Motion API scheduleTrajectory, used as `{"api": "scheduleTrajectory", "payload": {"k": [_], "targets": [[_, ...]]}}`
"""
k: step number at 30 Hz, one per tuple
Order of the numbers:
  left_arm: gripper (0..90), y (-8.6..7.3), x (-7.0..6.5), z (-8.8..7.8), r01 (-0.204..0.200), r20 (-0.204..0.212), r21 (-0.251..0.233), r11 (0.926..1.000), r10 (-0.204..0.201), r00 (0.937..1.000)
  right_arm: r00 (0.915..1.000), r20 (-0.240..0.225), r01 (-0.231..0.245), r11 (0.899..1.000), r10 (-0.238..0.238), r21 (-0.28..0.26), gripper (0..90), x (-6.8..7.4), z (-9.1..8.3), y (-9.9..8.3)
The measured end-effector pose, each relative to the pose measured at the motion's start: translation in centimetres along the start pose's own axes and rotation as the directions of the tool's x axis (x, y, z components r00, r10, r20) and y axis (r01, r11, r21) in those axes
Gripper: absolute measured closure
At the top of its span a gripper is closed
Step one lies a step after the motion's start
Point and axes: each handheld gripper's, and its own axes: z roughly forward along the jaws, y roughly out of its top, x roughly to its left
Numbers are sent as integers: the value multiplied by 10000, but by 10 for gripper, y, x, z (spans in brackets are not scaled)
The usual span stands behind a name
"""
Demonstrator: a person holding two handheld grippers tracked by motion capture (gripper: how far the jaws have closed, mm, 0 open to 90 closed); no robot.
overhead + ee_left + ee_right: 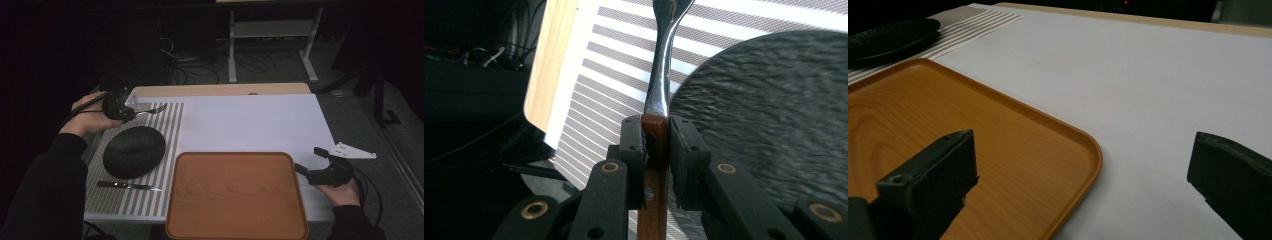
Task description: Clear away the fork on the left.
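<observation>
High view, far left: the left gripper [131, 111] clamps a fork [154, 109] by its wooden handle above the striped mat [170, 125]; a tilt could slip it onto the dark plate [134, 151]. Tray [235, 195] empty; right gripper [311, 161] gapes wide.

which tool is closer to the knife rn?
Left. The left tool, shut on the fork, is beyond the plate from the knife; the right tool sits across the tray.
</observation>
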Motion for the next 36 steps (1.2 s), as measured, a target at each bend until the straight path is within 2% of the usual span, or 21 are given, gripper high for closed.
{"api": "scheduleTrajectory", "payload": {"k": [5,8,11,18,21,23,24,25,31,34,36], "targets": [[770,5,-13,-8,95,166,-292,9995,-91,9998,10000,3,27,10000,-27,-12,0,1,0,0],[770,7,-19,-13,342,375,-379,9987,-328,9988,10000,5,22,10000,-22,-4,0,1,0,0],[770,11,-25,-17,701,738,-467,9964,-666,9951,10000,7,7,10000,-7,4,0,1,0,0],[770,16,-36,-24,978,1139,-700,9927,-895,9895,10000,-12,-12,10000,12,-27,0,0,0,0],[770,16,-39,-26,1077,1379,-756,9913,-965,9857,10000,-13,-7,10000,7,-34,0,1,-1,0],[770,17,-43,-27,1365,1763,-1031,9853,-1170,9774,10000,-22,15,10000,-15,-18,0,1,-1,0],[770,17,-43,-27,1365,1763,-1031,9853,-1170,9774,10000,-27,20,10000,-20,-25,0,1,-1,0],[770,17,-46,-27,1448,1903,-1116,9831,-1219,9741,10000,-25,16,10000,-16,-28,0,1,-1,0],[770,21,-60,-29,1367,2198,-1304,9820,-1058,9698,10000,-4,3,10000,-3,-16,0,1,-1,0],[770,27,-71,-28,1388,2549,-1622,9770,-944,9623,10000,4,-3,10000,3,-12,0,1,-1,0],[770,30,-77,-28,1333,2746,-1684,9767,-834,9579,10000,8,-1,10000,1,-6,0,1,-1,0]]}}
